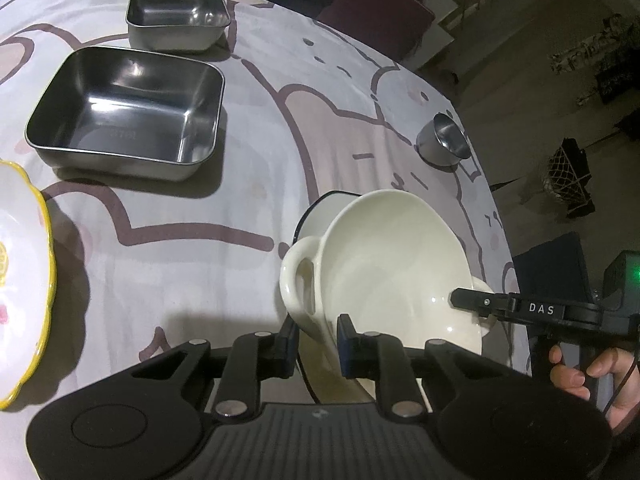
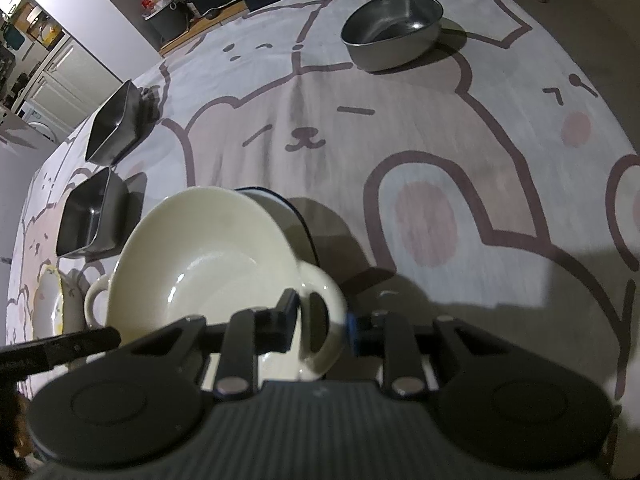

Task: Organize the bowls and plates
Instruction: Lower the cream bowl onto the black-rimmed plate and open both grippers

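A cream bowl with two loop handles hangs tilted over the bear-print tablecloth. My left gripper is shut on its wall beside the left handle, one pad inside and one outside. In the right wrist view my right gripper is shut on the same cream bowl, clamping its other handle. A finger of the right gripper shows reaching over the rim in the left wrist view. Behind and under the bowl sits a white dish with a dark blue rim, mostly hidden.
A large square steel tray and a smaller one stand at the far left. A steel cup sits near the table's right edge, a round steel bowl far off. A yellow-rimmed plate lies at the left.
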`<state>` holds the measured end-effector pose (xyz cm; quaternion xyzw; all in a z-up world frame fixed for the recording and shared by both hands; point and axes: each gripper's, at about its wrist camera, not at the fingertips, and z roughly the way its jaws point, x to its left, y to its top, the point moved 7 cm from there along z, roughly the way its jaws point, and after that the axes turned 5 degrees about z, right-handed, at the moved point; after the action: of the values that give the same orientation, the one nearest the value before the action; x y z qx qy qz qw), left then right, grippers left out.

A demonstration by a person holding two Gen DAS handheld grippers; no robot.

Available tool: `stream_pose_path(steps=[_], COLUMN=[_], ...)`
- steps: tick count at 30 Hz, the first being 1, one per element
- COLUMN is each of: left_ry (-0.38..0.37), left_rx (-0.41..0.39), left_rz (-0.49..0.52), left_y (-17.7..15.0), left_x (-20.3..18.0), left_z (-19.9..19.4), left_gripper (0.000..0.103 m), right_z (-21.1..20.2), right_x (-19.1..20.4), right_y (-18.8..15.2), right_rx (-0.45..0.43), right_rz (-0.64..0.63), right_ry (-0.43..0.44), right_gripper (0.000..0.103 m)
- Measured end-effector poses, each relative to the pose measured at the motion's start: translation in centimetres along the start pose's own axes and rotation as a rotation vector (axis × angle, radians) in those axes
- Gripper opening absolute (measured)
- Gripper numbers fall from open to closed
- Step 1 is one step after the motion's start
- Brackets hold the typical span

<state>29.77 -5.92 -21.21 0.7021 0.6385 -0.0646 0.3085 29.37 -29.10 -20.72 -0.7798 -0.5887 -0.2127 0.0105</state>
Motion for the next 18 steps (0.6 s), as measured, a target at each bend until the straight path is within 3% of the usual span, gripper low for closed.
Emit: stream_pose_path(steps=[18], left_ry=[0.023], left_rx=[-0.011], left_rz=[0.034], left_y=[0.17], left_x=[0.05], left_z=[-0.44], left_gripper=[0.021], right_z=[0.00], right_x=[0.70], right_y=[-0.73], right_rx=[0.010], right_rz=[-0.074], right_ry=[-0.030], right_gripper=[0.030])
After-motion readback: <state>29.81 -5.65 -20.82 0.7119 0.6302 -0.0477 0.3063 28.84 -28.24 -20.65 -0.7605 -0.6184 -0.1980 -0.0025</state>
